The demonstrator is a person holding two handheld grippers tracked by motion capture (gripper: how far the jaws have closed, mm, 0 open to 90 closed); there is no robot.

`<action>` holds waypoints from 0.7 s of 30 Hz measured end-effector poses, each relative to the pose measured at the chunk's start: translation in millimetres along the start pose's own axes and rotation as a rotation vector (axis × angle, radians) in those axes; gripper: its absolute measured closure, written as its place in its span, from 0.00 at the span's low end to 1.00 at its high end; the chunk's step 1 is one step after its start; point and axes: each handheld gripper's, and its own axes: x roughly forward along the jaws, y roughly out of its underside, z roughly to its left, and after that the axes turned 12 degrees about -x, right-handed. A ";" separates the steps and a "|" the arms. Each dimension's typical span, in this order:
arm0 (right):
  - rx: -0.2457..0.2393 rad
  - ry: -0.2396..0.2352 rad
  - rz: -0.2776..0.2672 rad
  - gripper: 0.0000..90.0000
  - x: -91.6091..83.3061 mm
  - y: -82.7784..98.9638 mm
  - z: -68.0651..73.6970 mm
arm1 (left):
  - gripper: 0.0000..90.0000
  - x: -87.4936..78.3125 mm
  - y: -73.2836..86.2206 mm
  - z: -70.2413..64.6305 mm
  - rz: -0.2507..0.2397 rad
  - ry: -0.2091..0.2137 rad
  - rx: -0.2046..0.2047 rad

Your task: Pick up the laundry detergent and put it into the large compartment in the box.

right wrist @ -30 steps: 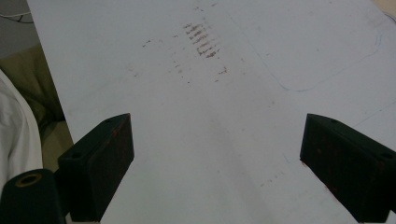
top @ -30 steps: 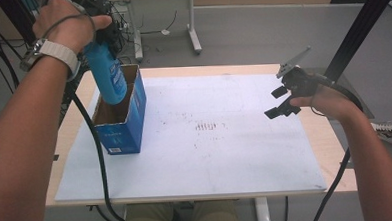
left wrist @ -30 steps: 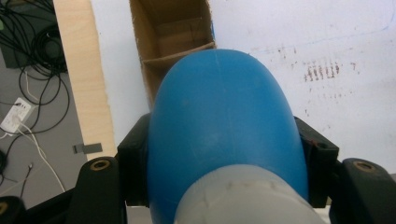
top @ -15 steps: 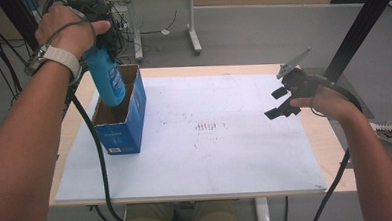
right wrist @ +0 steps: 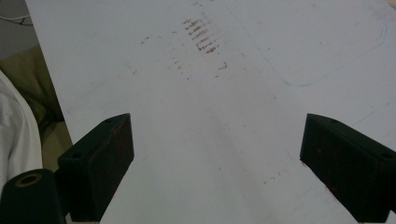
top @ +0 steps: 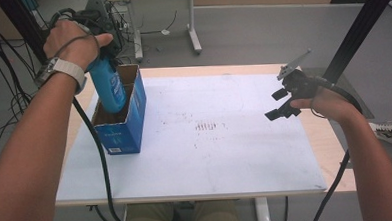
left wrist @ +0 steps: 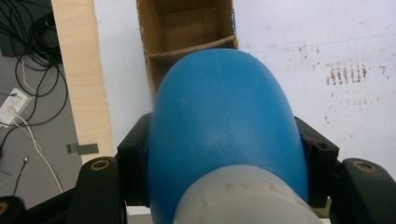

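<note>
Gripping, high view: left gripper (top: pixel 99 57) holds a blue bottle (top: pixel 109 88) upside down over the divided cardboard box (top: pixel 127 126) near the tabletop's left edge; right gripper (top: pixel 285 102) hovers by the right edge.
Left gripper view: jaws clamped on the bottle's (left wrist: pixel 224 130) shoulders, box compartments (left wrist: pixel 187 28) below.
Right gripper view: jaws spread wide, empty, above the white mat (right wrist: pixel 224 116).
Handling: likely rigid, smooth plastic; hold the flanks near the cap.
</note>
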 end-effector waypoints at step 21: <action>0.010 0.003 0.000 0.11 0.2 3.1 2.1 | 0.41 32.9 -0.3 3.9 0.011 -0.002 0.004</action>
